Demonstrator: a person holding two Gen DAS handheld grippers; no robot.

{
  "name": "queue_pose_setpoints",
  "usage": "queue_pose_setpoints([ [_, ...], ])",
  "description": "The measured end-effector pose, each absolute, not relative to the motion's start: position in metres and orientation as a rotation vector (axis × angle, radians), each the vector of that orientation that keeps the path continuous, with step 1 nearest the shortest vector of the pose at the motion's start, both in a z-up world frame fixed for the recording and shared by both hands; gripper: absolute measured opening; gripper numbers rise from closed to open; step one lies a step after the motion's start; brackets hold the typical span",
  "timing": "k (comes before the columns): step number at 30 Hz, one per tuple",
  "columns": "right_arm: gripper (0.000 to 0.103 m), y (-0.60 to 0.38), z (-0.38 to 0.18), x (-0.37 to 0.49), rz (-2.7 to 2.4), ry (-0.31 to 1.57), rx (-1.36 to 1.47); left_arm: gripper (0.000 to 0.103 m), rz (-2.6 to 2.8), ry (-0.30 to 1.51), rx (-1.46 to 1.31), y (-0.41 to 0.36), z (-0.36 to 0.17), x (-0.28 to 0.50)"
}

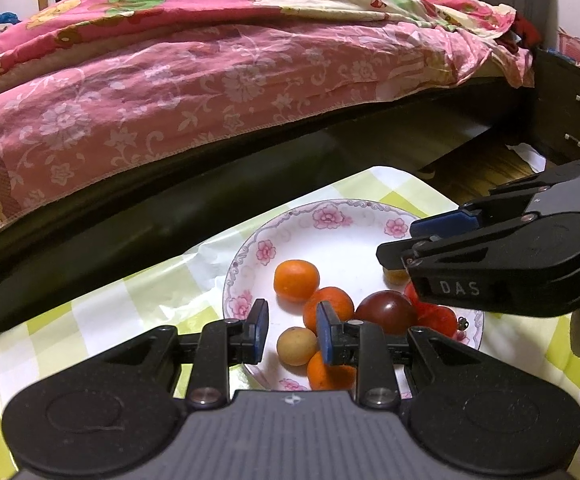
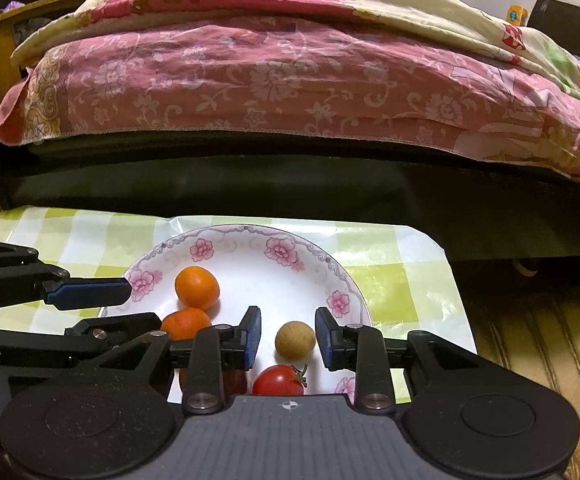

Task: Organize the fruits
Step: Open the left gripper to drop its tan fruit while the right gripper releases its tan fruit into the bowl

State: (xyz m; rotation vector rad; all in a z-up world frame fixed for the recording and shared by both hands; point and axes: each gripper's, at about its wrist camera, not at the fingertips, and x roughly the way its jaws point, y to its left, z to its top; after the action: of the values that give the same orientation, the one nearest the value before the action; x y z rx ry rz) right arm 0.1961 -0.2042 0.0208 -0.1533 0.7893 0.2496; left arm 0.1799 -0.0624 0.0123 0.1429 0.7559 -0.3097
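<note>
A white plate with pink flowers [image 1: 330, 236] [image 2: 249, 264] holds the fruit. In the left wrist view it carries three oranges [image 1: 296, 280], a tan longan [image 1: 296, 346], a dark tomato [image 1: 386, 312] and red tomatoes [image 1: 438, 320]. My left gripper [image 1: 292, 330] is open just above the plate's near edge, the longan between its fingers' line. My right gripper [image 2: 287, 336] is open over the plate, with another longan [image 2: 294, 339] between its fingers and a red tomato [image 2: 278, 380] below. The right gripper shows at the right of the left wrist view [image 1: 414, 240].
The plate sits on a small table with a green-and-white checked cloth [image 1: 129, 300] [image 2: 394, 276]. A bed with a pink floral cover [image 1: 209, 92] [image 2: 290, 80] runs close behind it. A dark cabinet [image 1: 562, 116] stands at the right; wood floor [image 2: 530, 340] lies beside the table.
</note>
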Motion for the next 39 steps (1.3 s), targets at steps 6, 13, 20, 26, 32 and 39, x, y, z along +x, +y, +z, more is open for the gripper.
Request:
queue_pose_setpoints([
  [6, 0.028, -0.209, 0.025, 0.193, 0.243, 0.786, -0.123, 0.035, -0.308, 0.754, 0.136, -0.062, 0.015, 0.176],
  [13, 0.031, -0.214, 0.03, 0.186, 0.239, 0.788, -0.088, 0.039, -0.298, 0.752, 0.115, -0.06, 0.021, 0.169],
  [20, 0.032, -0.223, 0.036, 0.172, 0.213, 0.783, -0.07, 0.044, -0.287, 0.738, 0.116, -0.063, 0.027, 0.157],
  [26, 0.036, -0.23, 0.034, 0.15, 0.191, 0.786, -0.068, 0.049, -0.283, 0.735, 0.115, -0.066, 0.028, 0.145],
  [32, 0.036, -0.232, 0.033, 0.136, 0.192, 0.792, -0.051, 0.055, -0.276, 0.738, 0.102, -0.066, 0.027, 0.132],
  [39, 0.036, -0.229, 0.034, 0.113, 0.193, 0.799, -0.039, 0.061, -0.245, 0.751, 0.081, -0.062, 0.024, 0.116],
])
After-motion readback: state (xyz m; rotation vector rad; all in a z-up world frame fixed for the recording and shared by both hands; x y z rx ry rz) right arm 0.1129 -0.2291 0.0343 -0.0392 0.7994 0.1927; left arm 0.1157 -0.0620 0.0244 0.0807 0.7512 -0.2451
